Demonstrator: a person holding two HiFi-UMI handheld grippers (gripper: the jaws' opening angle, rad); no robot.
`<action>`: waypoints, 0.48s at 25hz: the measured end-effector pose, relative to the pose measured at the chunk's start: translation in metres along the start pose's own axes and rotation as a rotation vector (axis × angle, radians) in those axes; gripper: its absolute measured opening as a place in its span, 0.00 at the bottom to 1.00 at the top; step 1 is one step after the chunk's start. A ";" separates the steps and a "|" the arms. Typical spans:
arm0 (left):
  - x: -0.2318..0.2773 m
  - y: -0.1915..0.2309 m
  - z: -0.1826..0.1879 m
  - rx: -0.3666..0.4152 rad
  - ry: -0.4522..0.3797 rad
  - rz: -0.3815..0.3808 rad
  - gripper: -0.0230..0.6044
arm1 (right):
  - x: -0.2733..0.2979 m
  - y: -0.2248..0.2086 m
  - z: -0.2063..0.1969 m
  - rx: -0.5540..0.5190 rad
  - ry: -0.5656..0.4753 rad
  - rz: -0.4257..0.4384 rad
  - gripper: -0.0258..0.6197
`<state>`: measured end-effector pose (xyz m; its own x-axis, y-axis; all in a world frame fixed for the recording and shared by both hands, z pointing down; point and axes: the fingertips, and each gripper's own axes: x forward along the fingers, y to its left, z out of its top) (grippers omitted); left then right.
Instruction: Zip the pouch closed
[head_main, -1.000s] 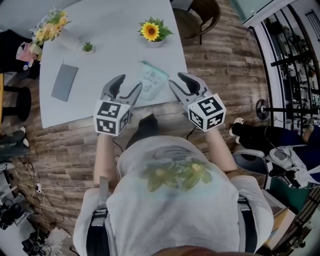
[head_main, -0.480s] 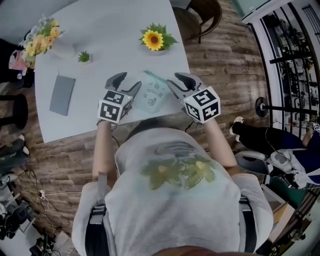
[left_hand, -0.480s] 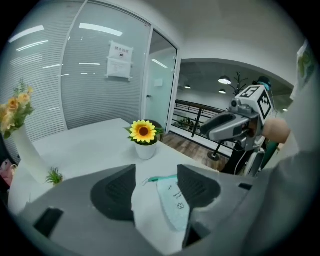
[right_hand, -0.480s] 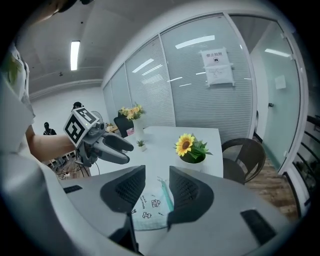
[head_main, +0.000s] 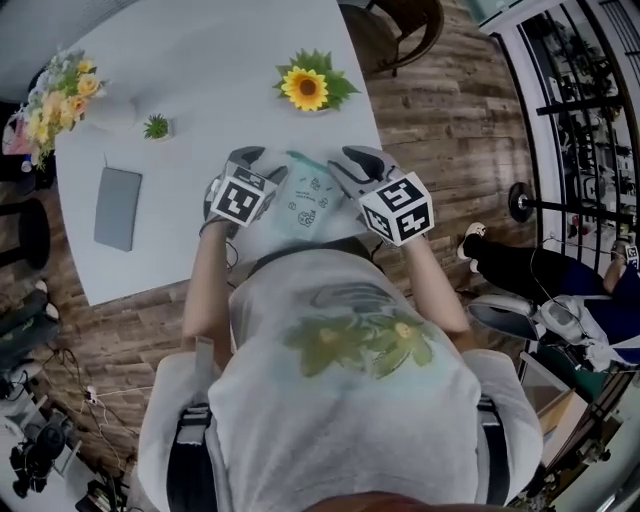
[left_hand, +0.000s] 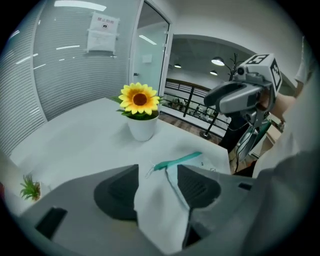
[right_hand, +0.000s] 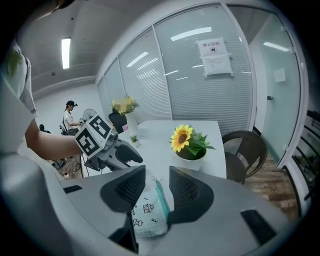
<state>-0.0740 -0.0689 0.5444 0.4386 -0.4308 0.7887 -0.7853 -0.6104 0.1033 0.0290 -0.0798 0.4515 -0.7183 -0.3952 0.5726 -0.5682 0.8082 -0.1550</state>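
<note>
Pouch (head_main: 305, 205): pale cloth w/ small printed figures and a teal zipper tape (left_hand: 177, 160), lying on the white table (head_main: 200, 60) near the person's edge, between the two claws. Mouth looks at least partly open: in the left gripper view one run of tape goes off to the right while another follows the right pad. Left gripper (left_hand: 158, 169) is on the pouch's left end. Cloth fills the gap and touches both pads, so I read it as clamped on the fabric, which bunches up toward the cam. Right gripper (right_hand: 157, 169) is at the other end w/ jaws apart, straddling the zipper edge over the printed side. No squeeze visible, so I'd call it released. Step in hand, imo: anchor one end, then find the slider — zipping proper not begun. Slider not clearly resolved. A small pale tab at the far end of the tape in the left gripper view may be the pull, can't confirm. Next move needs the right claw to pinch that pull, w/ the left keeping the tape taut so the cloth doesn't ruck up. Further out: potted sunflower (head_main: 307, 88) just beyond the pouch, tiny green plant (head_main: 155, 127), flat grey slab (head_main: 117, 207) and a bouquet (head_main: 60, 100) well to the left, all clear of the work.
</note>
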 end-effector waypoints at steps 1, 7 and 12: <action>0.006 0.001 -0.001 0.013 0.014 -0.008 0.42 | 0.004 -0.002 -0.002 0.004 0.007 0.003 0.29; 0.043 0.005 -0.011 0.082 0.089 -0.051 0.42 | 0.031 -0.005 -0.015 0.006 0.062 0.037 0.29; 0.065 0.005 -0.020 0.127 0.151 -0.091 0.38 | 0.053 -0.007 -0.027 -0.016 0.116 0.063 0.29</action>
<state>-0.0583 -0.0867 0.6079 0.4274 -0.2710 0.8625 -0.6795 -0.7256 0.1087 0.0058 -0.0942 0.5043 -0.7002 -0.2911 0.6519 -0.5167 0.8368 -0.1814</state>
